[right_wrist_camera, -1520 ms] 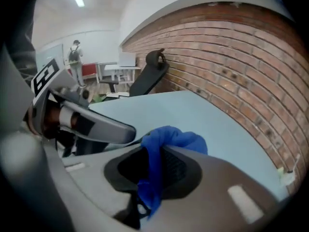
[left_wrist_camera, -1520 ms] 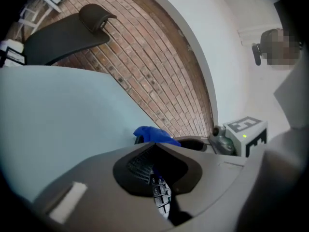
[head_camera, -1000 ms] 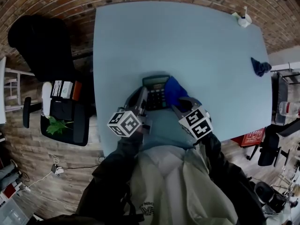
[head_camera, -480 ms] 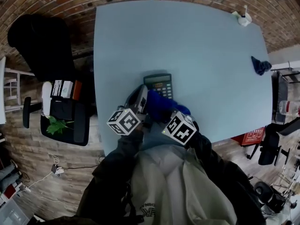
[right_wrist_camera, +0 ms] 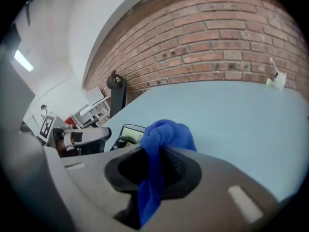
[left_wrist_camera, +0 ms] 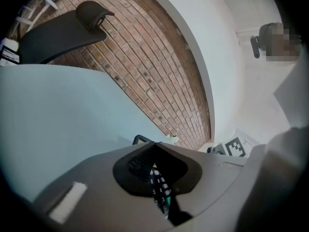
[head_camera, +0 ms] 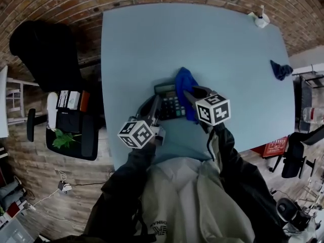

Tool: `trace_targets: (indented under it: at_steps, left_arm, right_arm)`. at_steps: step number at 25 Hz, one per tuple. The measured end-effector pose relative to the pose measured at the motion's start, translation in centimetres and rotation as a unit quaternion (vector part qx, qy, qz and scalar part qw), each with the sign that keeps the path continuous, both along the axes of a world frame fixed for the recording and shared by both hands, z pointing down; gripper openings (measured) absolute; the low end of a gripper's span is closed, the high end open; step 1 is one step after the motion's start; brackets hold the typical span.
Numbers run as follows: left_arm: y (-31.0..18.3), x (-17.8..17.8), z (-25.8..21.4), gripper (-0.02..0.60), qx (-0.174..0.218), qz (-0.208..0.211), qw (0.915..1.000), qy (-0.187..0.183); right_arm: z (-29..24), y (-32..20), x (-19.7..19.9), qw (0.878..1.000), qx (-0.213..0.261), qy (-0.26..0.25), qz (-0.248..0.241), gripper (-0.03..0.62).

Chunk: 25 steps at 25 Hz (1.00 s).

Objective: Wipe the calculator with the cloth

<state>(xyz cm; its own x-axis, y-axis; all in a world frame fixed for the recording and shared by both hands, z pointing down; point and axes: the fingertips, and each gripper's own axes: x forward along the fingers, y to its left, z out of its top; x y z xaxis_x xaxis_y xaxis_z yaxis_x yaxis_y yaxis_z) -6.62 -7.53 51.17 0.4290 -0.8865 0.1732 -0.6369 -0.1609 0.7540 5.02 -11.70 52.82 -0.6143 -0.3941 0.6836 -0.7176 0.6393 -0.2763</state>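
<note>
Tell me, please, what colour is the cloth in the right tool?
The cloth is bright blue, clearest in the right gripper view.

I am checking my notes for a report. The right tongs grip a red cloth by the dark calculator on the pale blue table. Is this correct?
Not quite. The crumpled fabric cloth in the right tongs is blue, not red; the right gripper view shows this. The rest holds: it is by the dark flat calculator on the pale blue table.

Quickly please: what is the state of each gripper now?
Left gripper: closed, by the calculator; whether it grips it cannot be told.
Right gripper: closed on the blue cloth.
</note>
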Motion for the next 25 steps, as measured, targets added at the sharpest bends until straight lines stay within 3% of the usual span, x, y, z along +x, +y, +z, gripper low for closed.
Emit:
trace_targets:
  at_steps: [4,9,11,14,16,18,20,23,25]
  left_arm:
    - [-0.1,0.1,0.0,0.000,-0.001,0.003,1.0000,-0.002]
    - [-0.1,-0.1,0.1,0.001,-0.002,-0.001,1.0000,-0.007]
    - [-0.1,0.0,0.0,0.000,0.000,0.001,1.0000,-0.006]
    - [-0.1,0.1,0.0,0.000,0.001,0.005,0.9999,-0.009]
    - [0.0,0.1,0.0,0.001,0.002,0.007,0.9999,-0.011]
    - [0.0,0.2,0.0,0.000,0.003,0.009,0.9999,-0.014]
    - [0.0,0.5,-0.2,0.001,0.006,0.012,0.9997,-0.018]
    - [0.0,0.6,-0.2,0.000,0.007,0.012,0.9996,-0.024]
    - [0.1,0.6,-0.2,0.001,0.005,0.007,0.9997,-0.022]
  right_arm:
    - [1.2,3.5,0.4,0.998,-0.056,-0.029,0.005,0.067]
    - [2.0,9.9,1.4,0.991,-0.125,-0.024,-0.047,0.067]
    - [1.6,9.3,2.0,0.992,-0.117,-0.021,-0.049,0.067]
    - [-0.2,3.9,2.1,0.997,-0.067,-0.034,-0.008,0.067]
    - [-1.4,0.4,0.4,0.998,-0.037,-0.040,-0.005,0.067]
    - [-2.3,-2.0,-2.7,0.999,-0.012,-0.021,-0.043,0.067]
    - [-2.6,-2.7,-6.3,0.993,-0.006,0.023,-0.113,0.067]
    - [-2.1,0.3,-11.3,0.965,-0.058,0.072,-0.245,0.067]
    - [-1.7,2.2,-12.9,0.946,-0.078,0.090,-0.301,0.063]
